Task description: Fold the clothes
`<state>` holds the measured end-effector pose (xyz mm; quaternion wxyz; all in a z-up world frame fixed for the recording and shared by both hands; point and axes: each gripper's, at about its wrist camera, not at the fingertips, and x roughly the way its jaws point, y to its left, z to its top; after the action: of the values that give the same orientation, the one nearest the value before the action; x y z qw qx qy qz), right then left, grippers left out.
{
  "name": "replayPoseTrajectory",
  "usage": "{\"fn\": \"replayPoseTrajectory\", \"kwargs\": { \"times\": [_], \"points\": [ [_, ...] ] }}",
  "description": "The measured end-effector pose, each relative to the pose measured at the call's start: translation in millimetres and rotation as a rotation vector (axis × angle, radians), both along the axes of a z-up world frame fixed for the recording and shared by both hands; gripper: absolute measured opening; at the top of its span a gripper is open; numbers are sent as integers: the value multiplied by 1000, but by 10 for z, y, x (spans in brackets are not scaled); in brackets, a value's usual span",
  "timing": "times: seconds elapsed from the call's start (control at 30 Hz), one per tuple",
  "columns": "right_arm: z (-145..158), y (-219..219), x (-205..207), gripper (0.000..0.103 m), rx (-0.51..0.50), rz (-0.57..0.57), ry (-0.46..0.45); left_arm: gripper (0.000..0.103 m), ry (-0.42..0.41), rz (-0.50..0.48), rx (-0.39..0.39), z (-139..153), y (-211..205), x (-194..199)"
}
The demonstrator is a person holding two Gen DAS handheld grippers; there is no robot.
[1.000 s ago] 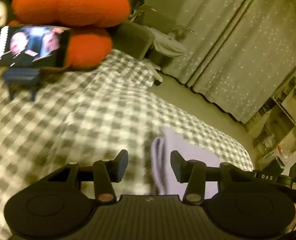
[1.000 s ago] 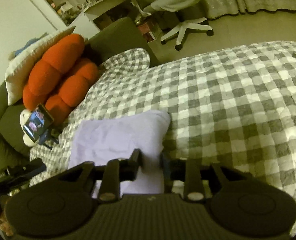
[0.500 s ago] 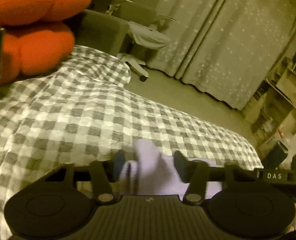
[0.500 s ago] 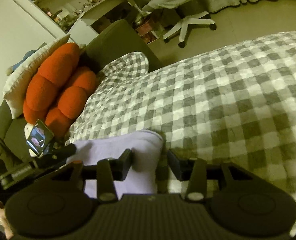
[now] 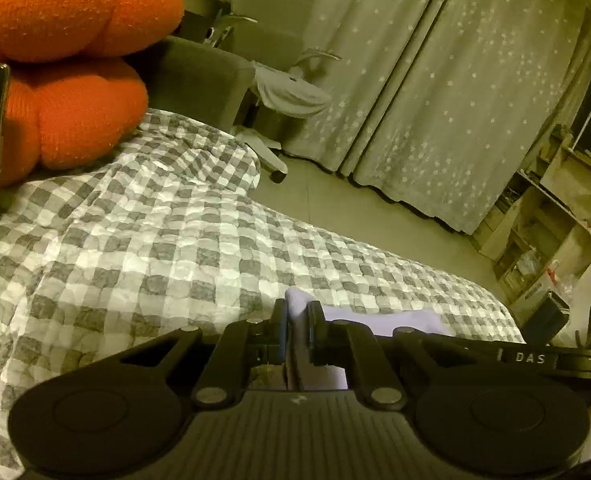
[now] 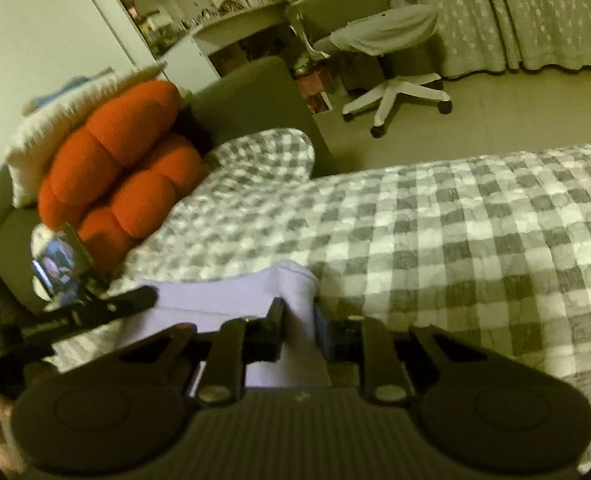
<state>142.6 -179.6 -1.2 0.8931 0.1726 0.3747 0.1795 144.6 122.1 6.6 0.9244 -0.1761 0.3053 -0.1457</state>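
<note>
Soft lilac cloth, matt and faintly creased, in the folded garment point(image 6: 231, 300), pinched at two corners between matt black plastic fingers point(image 5: 314, 320) with smooth round pivot caps and a ribbed housing behind. Puckered, quilted grey-and-white checked cotton across the bed cover point(image 5: 143, 248); coarse, nubbly orange knit on the bulging cushion point(image 5: 75, 12), fluffy cream pile on the pillow point(image 6: 43, 132) beside it, a glossy lit glass screen on the phone point(image 6: 55, 266). Thin matt curtain point(image 5: 435, 80) fabric sprinkled with pale stars, smooth white plastic on the chair base point(image 6: 395, 96), limp grey cloth draped over its seat.
</note>
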Motion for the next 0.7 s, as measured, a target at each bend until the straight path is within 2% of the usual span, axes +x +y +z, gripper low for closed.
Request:
{"fn": "replayPoseTrajectory", "kwargs": {
  "times": [0.33,0.57,0.7],
  "points": [
    [-69,82,-1,17,-35,-64,9,10,20,28,-22,-69,-15,64],
    [-31,115,-24,32,-72,-82,34,21,65,56,-55,-10,97,34],
    [130,183,-129,39,-154,-93,-8,21,81,90,-62,53,184,-43]
  ]
}}
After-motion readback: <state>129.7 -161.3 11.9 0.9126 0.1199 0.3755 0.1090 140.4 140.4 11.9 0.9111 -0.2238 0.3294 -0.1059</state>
